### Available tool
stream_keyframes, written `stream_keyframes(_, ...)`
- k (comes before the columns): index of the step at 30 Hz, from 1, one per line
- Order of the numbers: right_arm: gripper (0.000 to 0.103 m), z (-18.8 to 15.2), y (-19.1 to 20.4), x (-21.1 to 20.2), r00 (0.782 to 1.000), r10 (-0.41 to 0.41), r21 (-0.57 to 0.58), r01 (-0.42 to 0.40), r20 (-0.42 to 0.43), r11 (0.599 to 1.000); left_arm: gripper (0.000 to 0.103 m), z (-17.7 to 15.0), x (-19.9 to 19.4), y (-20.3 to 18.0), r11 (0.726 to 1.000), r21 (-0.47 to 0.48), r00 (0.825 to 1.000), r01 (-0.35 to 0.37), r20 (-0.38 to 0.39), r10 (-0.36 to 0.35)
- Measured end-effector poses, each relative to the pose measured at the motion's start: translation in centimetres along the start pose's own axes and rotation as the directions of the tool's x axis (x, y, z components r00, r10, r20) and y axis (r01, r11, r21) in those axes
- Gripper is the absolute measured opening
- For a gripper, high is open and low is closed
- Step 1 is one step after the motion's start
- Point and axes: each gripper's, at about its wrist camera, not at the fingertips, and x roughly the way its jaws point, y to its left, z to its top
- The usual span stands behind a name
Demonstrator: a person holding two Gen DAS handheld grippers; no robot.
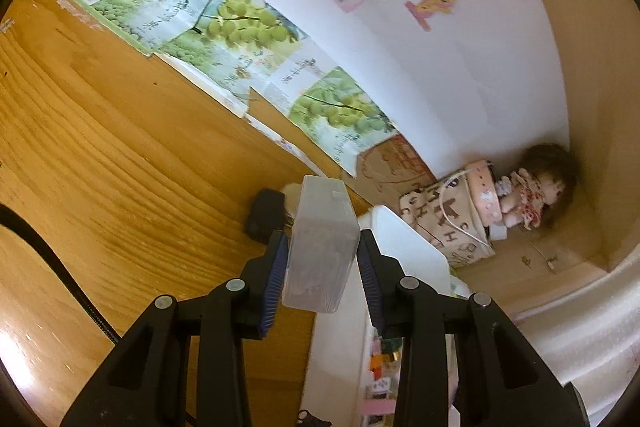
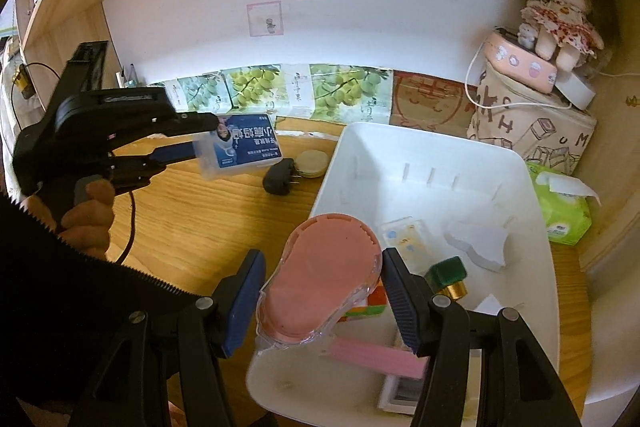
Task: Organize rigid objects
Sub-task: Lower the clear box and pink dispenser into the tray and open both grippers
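Black adapter (image 2: 279, 176) and round disc (image 2: 312, 163) beside white bin (image 2: 532, 211), doll (image 2: 560, 15) behind

You see a white bin (image 2: 460, 163) on your honey-brown wood-grain desk (image 2: 192, 219), a pink oval case (image 2: 320, 291), a clear box (image 2: 236, 147) with a blue label, green grape-print cardboard (image 1: 240, 23), a black plug (image 2: 278, 177) and blue finger pads (image 2: 244, 299).

The left wrist view is rolled sideways, looking close along its fingers over the desk (image 1: 120, 147) toward the far right corner. The right wrist view sits upright above the desk's near edge, facing the back wall. Both share the white bin (image 2: 440, 155), the doll (image 1: 532, 195) and the grape posters (image 2: 256, 83)
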Motion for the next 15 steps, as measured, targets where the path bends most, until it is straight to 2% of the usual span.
stream_keyframes(15, 0.060, -0.7, -4.6, -0.4, 1.000, -0.015, -0.041, 0.014, -0.019, 0.999, 0.039, -5.2, 0.4, -4.0, 0.994, 0.010, 0.994, 0.109, -0.017, -0.109)
